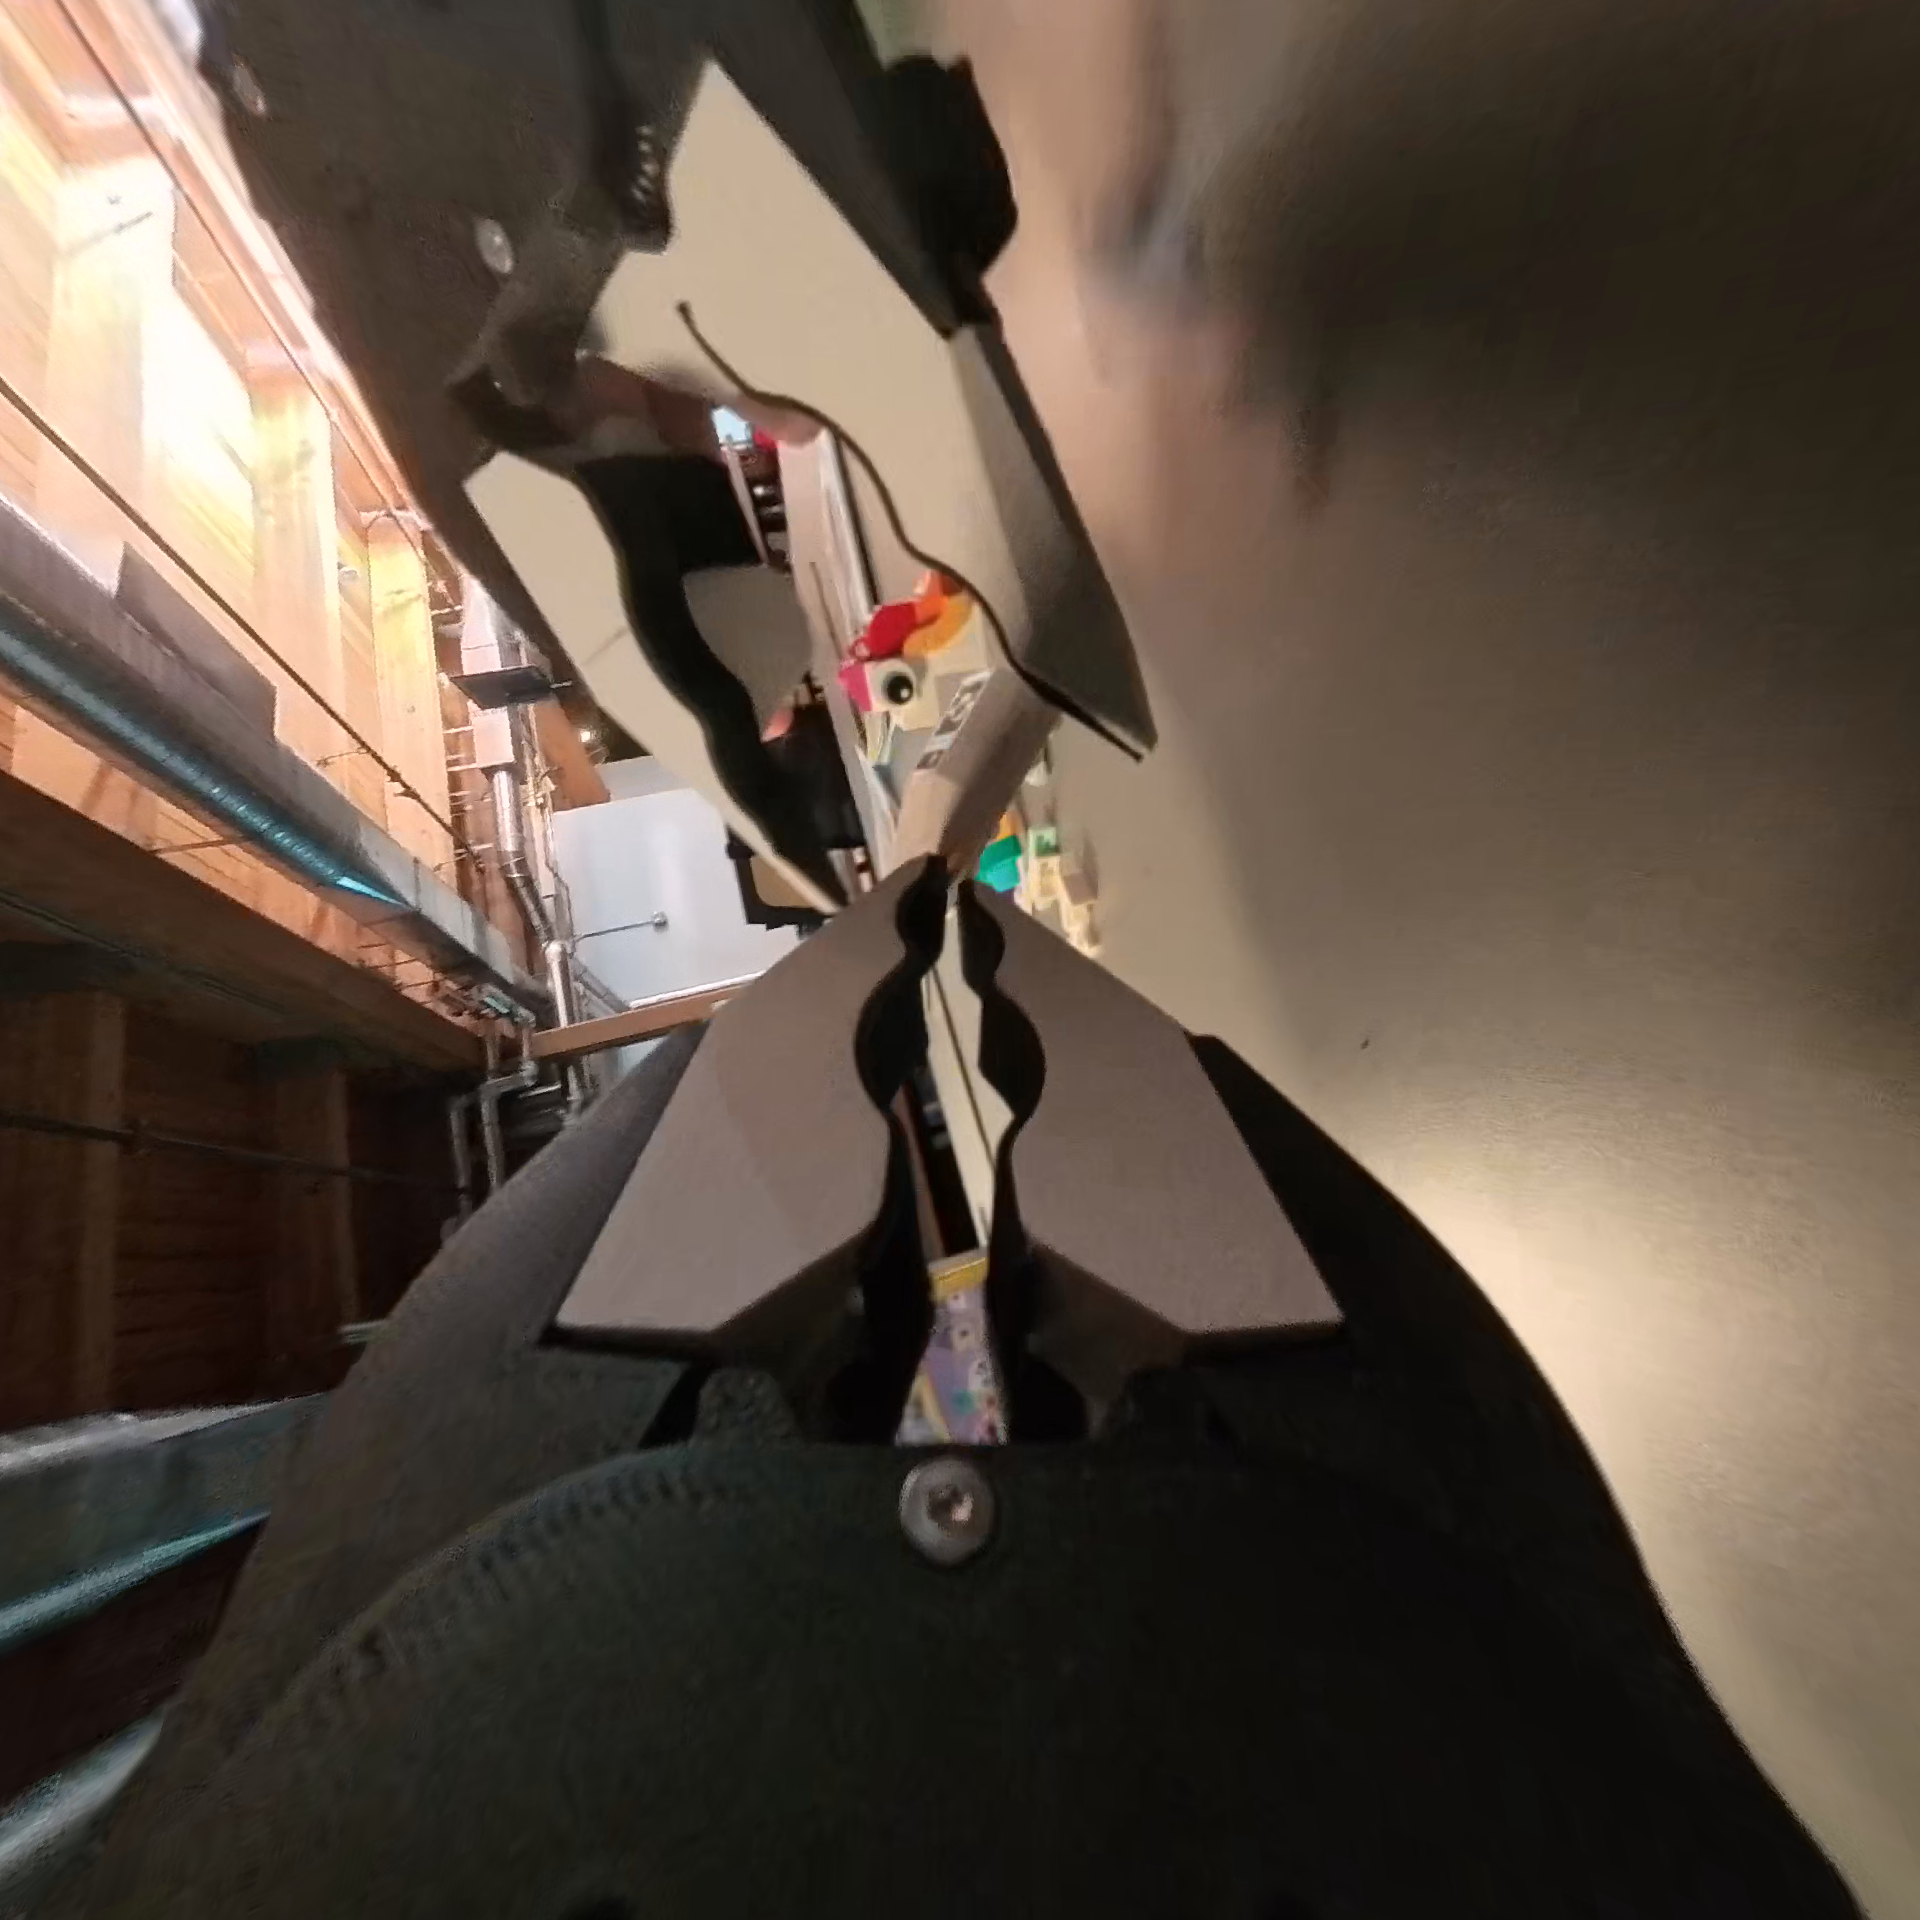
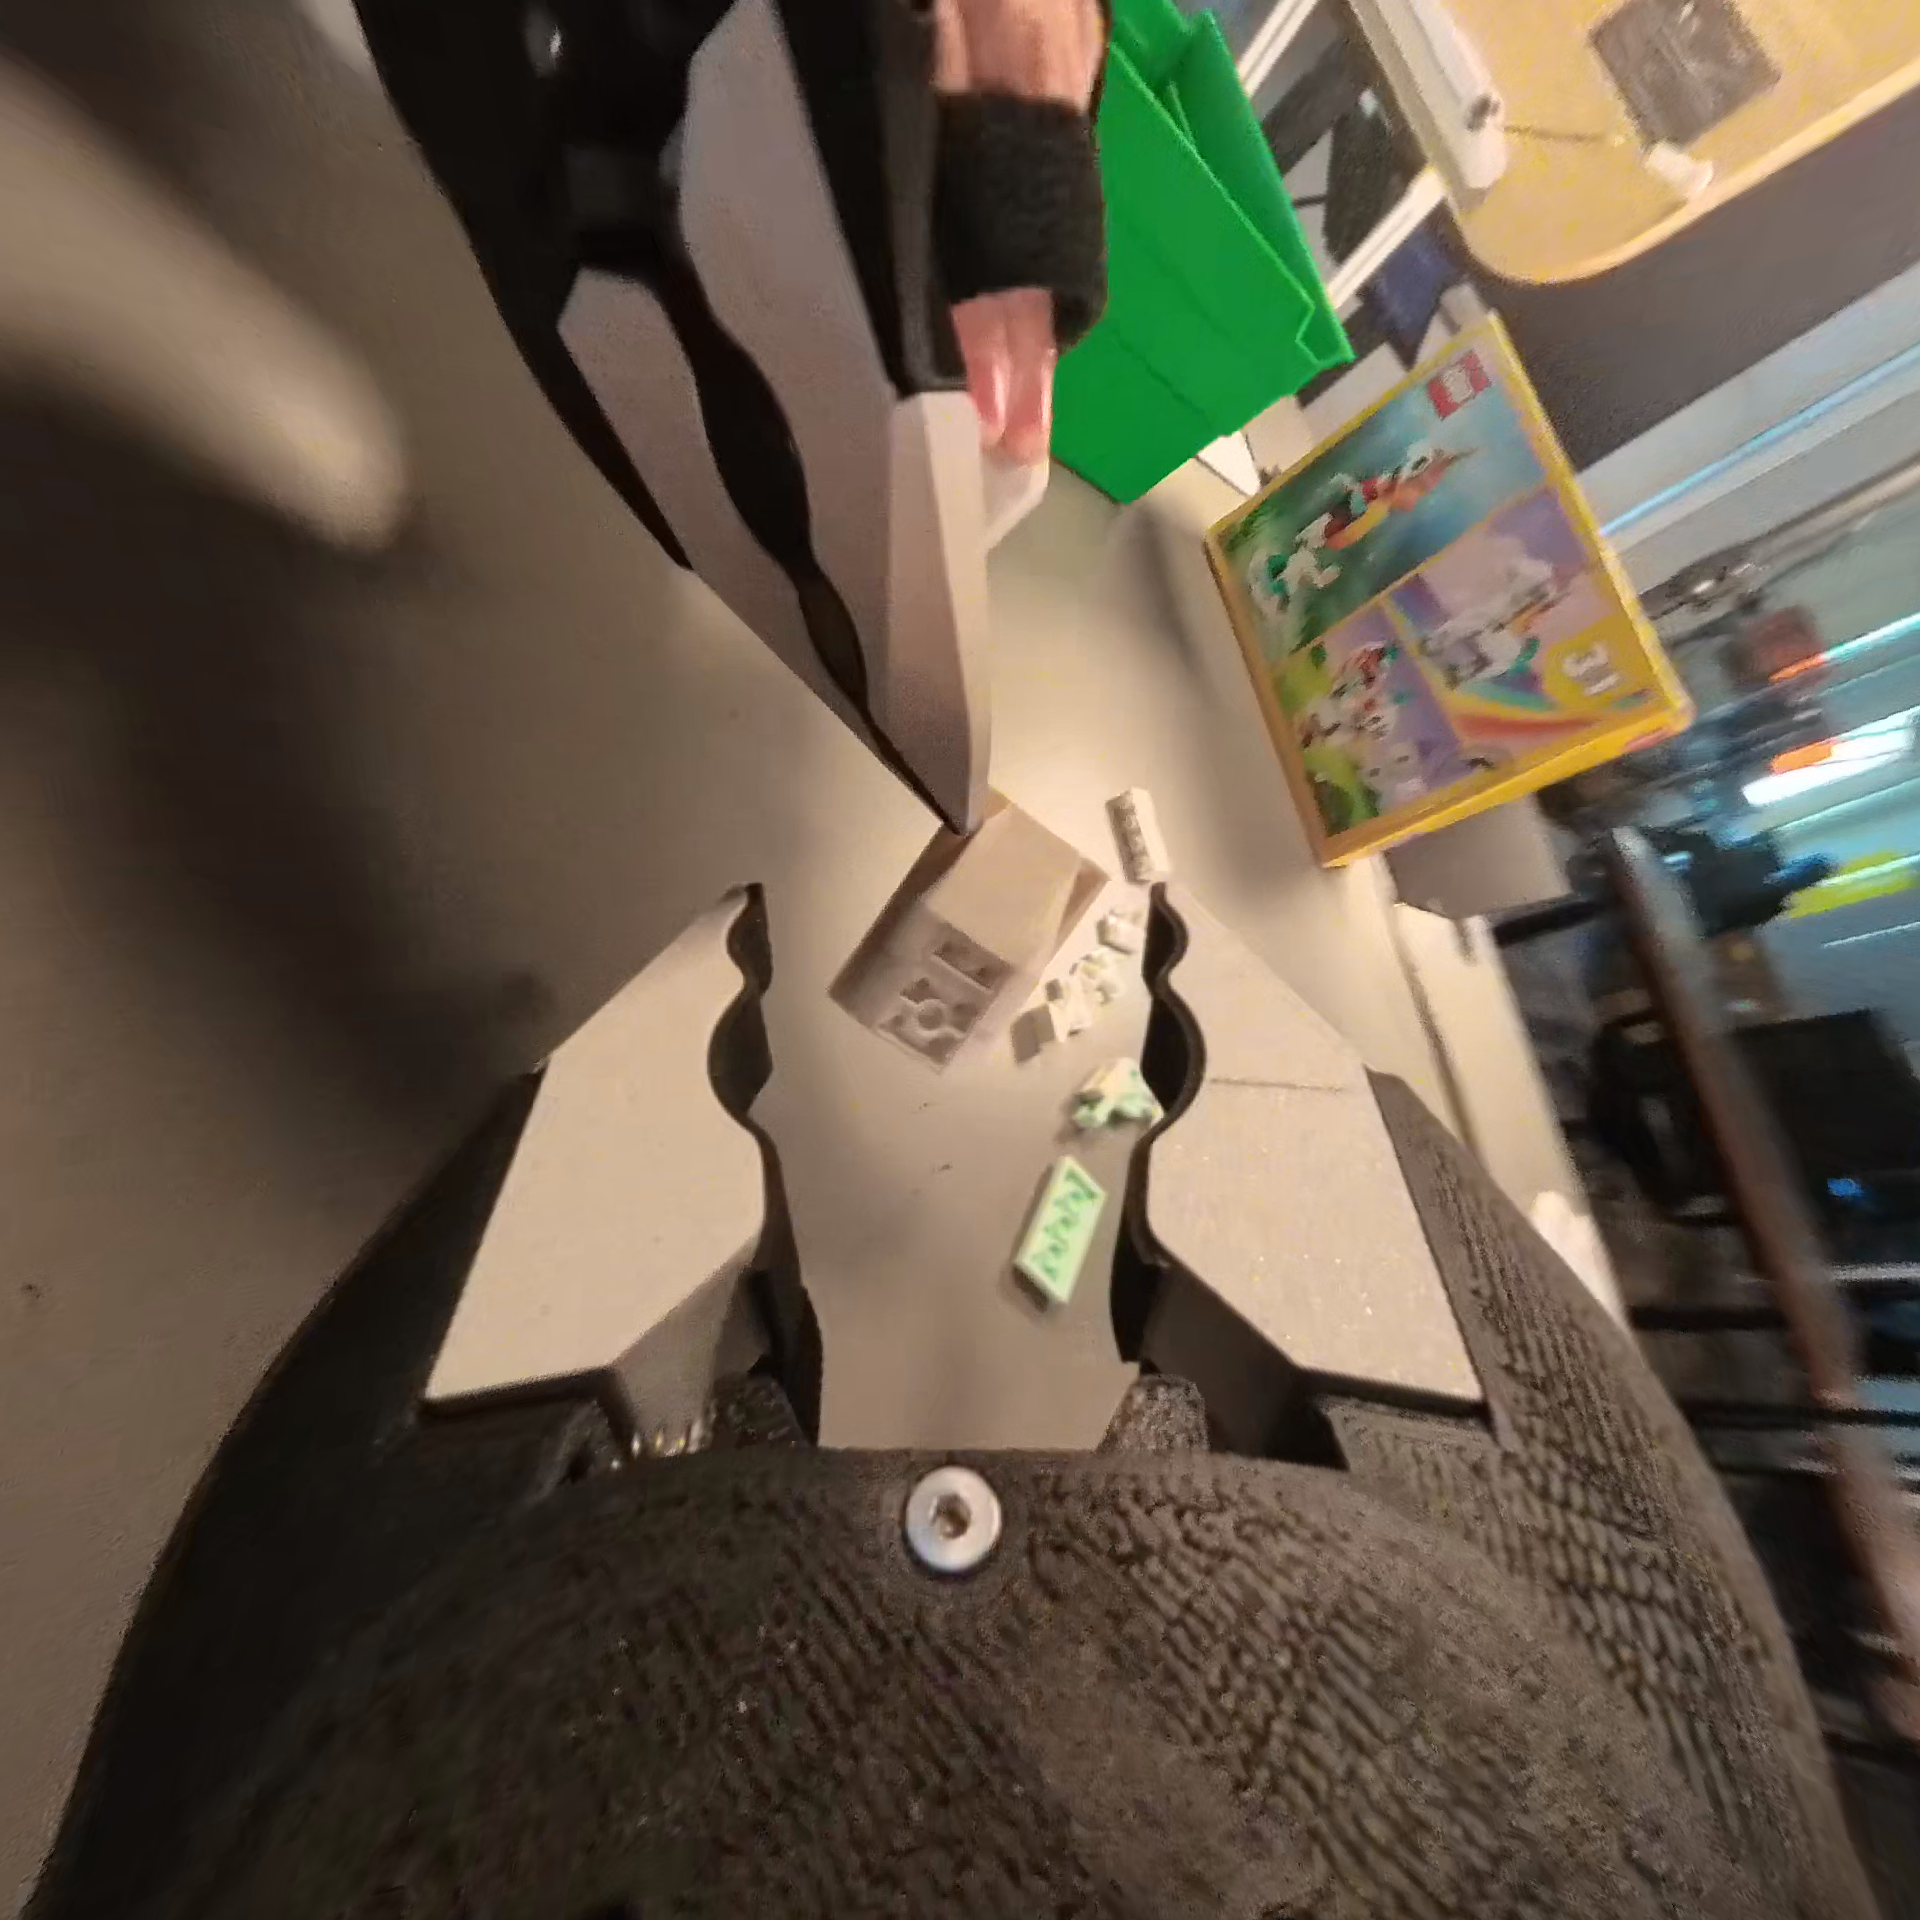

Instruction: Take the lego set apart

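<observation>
Yellow set box stands near loose pale bricks.

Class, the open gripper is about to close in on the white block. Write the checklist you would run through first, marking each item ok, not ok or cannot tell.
1. Left gripper pinches one end of the white block: ok.
2. Right gripper is open wider than the block: ok.
3. Block sits between the right gripper's fingers: ok.
4. Block is lifted clear of the table: cannot tell.
5. Green plate and small loose pieces are out of the closing path: cannot tell; they show between the fingers.
6. Box stands off to the side: ok.
</observation>
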A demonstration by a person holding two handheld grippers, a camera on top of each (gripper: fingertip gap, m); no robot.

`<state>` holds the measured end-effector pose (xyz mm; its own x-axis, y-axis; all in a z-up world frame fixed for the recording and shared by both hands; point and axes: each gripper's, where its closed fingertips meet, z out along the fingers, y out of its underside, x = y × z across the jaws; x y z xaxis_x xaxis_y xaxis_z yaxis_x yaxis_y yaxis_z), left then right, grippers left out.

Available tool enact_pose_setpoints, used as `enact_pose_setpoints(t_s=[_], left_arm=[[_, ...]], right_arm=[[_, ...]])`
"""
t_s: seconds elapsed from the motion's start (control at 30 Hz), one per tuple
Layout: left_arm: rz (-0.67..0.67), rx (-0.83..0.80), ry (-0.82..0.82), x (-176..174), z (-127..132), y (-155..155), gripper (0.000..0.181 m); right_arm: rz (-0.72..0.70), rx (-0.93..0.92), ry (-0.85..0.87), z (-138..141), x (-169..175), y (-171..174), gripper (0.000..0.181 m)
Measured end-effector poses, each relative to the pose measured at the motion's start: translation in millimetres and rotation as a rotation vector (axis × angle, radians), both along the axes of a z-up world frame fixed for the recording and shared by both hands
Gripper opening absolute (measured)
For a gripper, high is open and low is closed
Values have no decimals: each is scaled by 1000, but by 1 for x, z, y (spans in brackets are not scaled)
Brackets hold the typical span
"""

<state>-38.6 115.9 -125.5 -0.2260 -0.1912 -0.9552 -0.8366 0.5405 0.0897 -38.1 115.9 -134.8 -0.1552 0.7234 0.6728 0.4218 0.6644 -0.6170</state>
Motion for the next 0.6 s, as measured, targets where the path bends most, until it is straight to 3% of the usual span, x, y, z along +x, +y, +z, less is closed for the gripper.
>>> enact_pose_setpoints(t_s=[0.17,0.23,0.37,0.47,0.6], left_arm=[[-37,-77,11,6,-6,-9,0],[-28,-55,80,6,-10,-10,0],[-20,-60,82,9,-13,-9,0],[26,-149,-110,12,-7,-4,0],[44,-457,-479,15,4,-4,2]], right_arm=[[34,213,-133,-16,-5,-8,74],[23,276,-168,-20,-8,-7,58],[21,375,-159,-19,-11,-2,46],[-30,432,-90,-4,-17,5,34],[-57,409,12,10,-20,10,31]])
